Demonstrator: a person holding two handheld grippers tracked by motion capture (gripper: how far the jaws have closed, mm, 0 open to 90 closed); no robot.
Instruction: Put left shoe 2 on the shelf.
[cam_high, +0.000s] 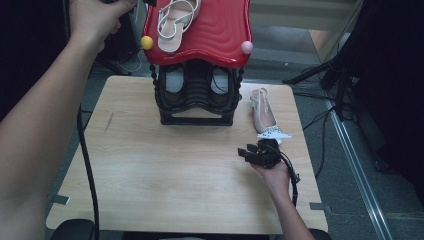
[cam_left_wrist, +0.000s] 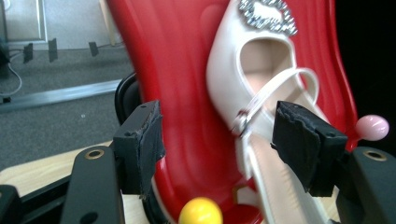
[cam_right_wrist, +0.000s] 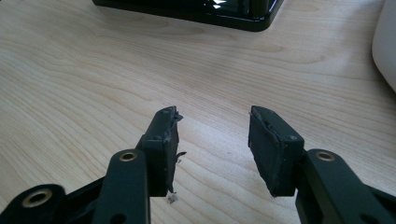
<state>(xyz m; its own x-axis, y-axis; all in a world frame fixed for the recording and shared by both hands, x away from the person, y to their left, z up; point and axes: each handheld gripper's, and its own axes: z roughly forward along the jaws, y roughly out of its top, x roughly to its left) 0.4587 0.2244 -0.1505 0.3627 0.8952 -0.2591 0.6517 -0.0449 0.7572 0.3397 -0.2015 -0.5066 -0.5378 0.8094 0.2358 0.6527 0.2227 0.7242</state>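
A white slingback shoe (cam_high: 175, 25) with a jewelled buckle lies on the red top (cam_high: 215, 35) of a black shoe rack (cam_high: 195, 100). My left gripper (cam_high: 149, 3), held up at the top's far left edge, is mostly hidden by the hand. In the left gripper view the left gripper (cam_left_wrist: 217, 116) stands open just short of the shoe (cam_left_wrist: 261, 65); its pads touch nothing. A second white shoe (cam_high: 265, 117) lies on the table right of the rack. My right gripper (cam_high: 246, 150) rests open on the wood just in front of that shoe, with nothing between its jaws (cam_right_wrist: 214, 114).
The red top has a yellow knob (cam_high: 147, 42) and a pink knob (cam_high: 246, 47) at its front corners. A dark pair of shoes (cam_high: 175, 82) sits inside the rack. The wooden table (cam_high: 150, 170) has bare room in front. A black cable (cam_high: 87, 160) hangs at the left.
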